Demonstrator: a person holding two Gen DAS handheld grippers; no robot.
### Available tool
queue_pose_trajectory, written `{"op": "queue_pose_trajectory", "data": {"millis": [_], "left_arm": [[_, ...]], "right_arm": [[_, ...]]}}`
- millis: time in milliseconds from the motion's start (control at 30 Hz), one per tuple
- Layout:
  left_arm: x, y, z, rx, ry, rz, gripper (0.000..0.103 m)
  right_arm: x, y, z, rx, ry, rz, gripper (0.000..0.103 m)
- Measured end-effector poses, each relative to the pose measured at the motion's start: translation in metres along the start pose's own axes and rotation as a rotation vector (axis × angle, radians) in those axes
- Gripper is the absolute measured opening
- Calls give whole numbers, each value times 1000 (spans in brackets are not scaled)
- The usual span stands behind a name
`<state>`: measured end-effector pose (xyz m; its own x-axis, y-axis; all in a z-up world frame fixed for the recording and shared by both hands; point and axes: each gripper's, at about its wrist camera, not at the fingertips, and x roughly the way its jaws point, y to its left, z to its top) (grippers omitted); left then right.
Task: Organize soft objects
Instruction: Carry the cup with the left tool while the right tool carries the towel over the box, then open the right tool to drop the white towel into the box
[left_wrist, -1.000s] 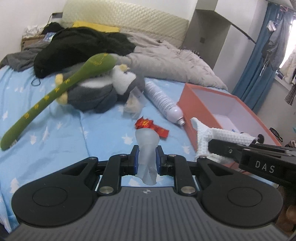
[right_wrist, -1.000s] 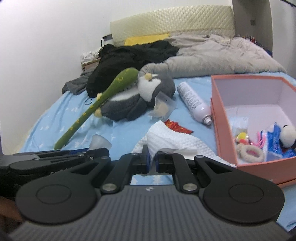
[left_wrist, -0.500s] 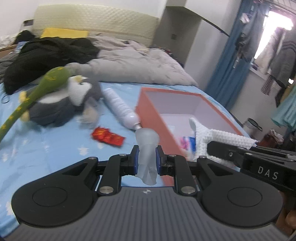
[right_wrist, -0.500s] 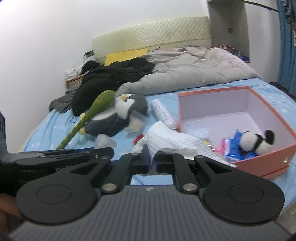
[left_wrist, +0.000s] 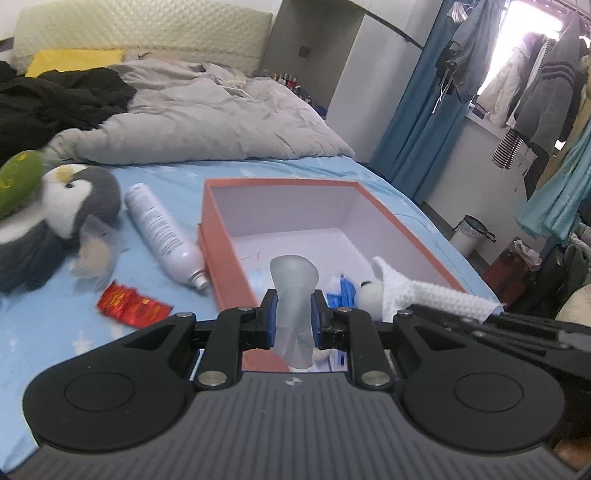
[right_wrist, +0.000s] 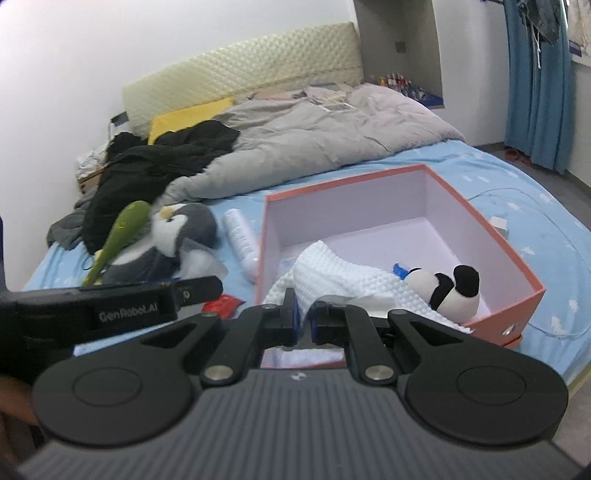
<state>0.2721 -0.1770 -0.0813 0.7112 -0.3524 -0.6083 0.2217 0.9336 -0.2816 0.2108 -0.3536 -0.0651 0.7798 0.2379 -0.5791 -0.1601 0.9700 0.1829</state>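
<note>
Left gripper (left_wrist: 293, 319) clamped, angled downward; right gripper (right_wrist: 303, 319) clamped likewise

Orange box (right_wrist: 524, 280) is standing open-topped; far half of floor is lying bare. Panda plush (right_wrist: 448, 288) is crowding near corner. Spray bottle (left_wrist: 162, 236) is lying just beside left wall.

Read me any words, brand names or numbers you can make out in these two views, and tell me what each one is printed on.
"GenRobot.AI": white letters on the side of the left tool, seen from the right wrist.
White bottle: rows of small print, too blurred to read.
Red packet: gold markings, too blurred to read.
Green plush: yellow marks, not readable.
Blue packets in the box: print too small to read.
</note>
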Motion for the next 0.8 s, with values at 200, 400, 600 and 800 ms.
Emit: {"op": "queue_pose_trajectory", "data": {"millis": [200,400,600,800], "left_arm": [[67,4,39,26,65,26,22],[133,5,69,51,141,12,22],[184,9,86,67,190,10,22],[206,16,87,57,220,15,22]], "right_arm": [[50,-25,27,16,54,-21,11],[98,-50,53,22,98,-49,11],[143,-75,67,38,135,-69,12],[167,-89,68,77,151,-83,12]]}}
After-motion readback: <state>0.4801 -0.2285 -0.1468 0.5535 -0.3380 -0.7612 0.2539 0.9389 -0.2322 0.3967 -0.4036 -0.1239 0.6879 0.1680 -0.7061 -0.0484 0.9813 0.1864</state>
